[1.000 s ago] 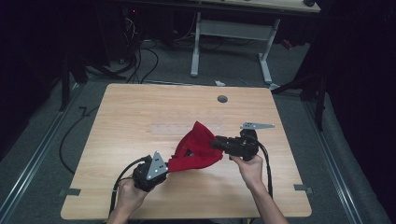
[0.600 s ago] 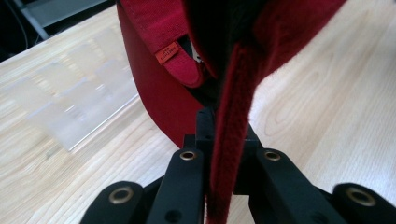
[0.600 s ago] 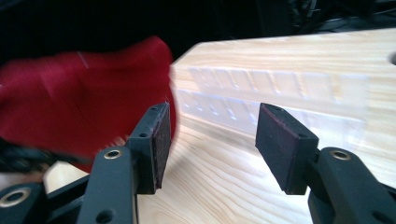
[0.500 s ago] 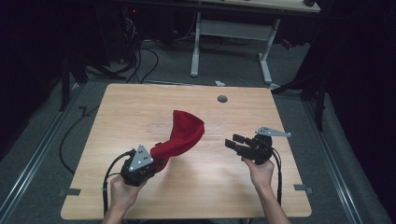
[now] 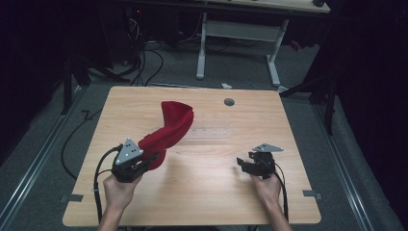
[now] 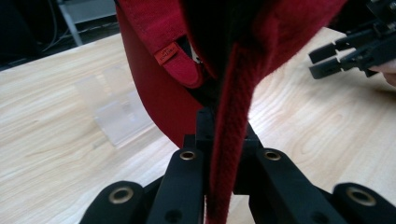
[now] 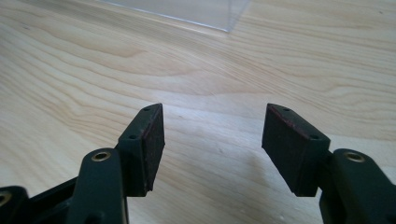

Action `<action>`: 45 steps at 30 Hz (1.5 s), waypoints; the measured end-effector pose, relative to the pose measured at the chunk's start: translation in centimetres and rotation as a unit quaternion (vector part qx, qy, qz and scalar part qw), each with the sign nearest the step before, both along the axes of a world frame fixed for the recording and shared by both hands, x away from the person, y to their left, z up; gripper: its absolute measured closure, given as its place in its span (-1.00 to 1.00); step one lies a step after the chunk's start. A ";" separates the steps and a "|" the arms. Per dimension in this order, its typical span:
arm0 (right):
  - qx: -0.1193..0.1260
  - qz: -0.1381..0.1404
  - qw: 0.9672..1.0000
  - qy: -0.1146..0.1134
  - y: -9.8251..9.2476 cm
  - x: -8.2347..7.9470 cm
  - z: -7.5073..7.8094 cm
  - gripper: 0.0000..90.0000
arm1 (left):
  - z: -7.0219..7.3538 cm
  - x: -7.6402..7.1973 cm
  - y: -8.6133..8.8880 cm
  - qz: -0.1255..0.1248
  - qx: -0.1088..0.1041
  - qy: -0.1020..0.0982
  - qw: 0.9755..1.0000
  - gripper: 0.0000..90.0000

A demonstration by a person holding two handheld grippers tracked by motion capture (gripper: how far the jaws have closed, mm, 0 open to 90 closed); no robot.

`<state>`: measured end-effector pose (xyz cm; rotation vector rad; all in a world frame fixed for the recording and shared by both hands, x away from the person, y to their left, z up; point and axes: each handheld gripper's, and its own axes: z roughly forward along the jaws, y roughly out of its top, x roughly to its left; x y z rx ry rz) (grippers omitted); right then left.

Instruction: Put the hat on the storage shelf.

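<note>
A red cap [image 5: 172, 126] rises up and away from my left gripper [image 5: 153, 158], which is shut on its edge near the table's front left. In the left gripper view the red fabric [image 6: 154, 84] runs straight down between the closed jaws of that gripper [image 6: 223, 140], and a small red tag shows on the cap's inside. My right gripper [image 5: 242, 166] sits low over the table at the front right, apart from the cap. Its jaws have just been opening and stand wide with only bare wood between them [image 7: 212, 144]. It also appears in the left gripper view [image 6: 334, 58].
A clear plastic stand [image 5: 211, 130] lies mid-table beyond the cap, also seen as a clear stand [image 6: 116, 109] and a clear edge [image 7: 187, 9]. The wooden table [image 5: 202, 192] has a round cable hole [image 5: 229, 102] at the back. Another desk's white legs [image 5: 202, 43] stand behind.
My right gripper let go of the cap, opened, and moved right and down to the table. The left gripper drew the cap leftward, and it now stands up from that gripper alone.
</note>
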<state>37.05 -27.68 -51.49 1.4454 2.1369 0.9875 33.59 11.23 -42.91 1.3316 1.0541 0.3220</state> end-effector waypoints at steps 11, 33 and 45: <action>-0.044 -0.016 0.999 -0.016 -0.1 0.0 -1.6 -0.18 | 1.5 1.9 1.9 0.022 -0.039 0.003 0.999 0.90; -0.044 -0.013 0.999 -0.015 0.1 -0.2 -1.6 -0.23 | 3.0 7.6 1.7 0.044 -0.098 0.003 0.994 0.90; -0.043 -0.006 0.999 -0.015 0.2 -0.2 -1.6 -0.23 | 2.3 11.5 0.3 0.068 -0.089 0.016 0.994 0.90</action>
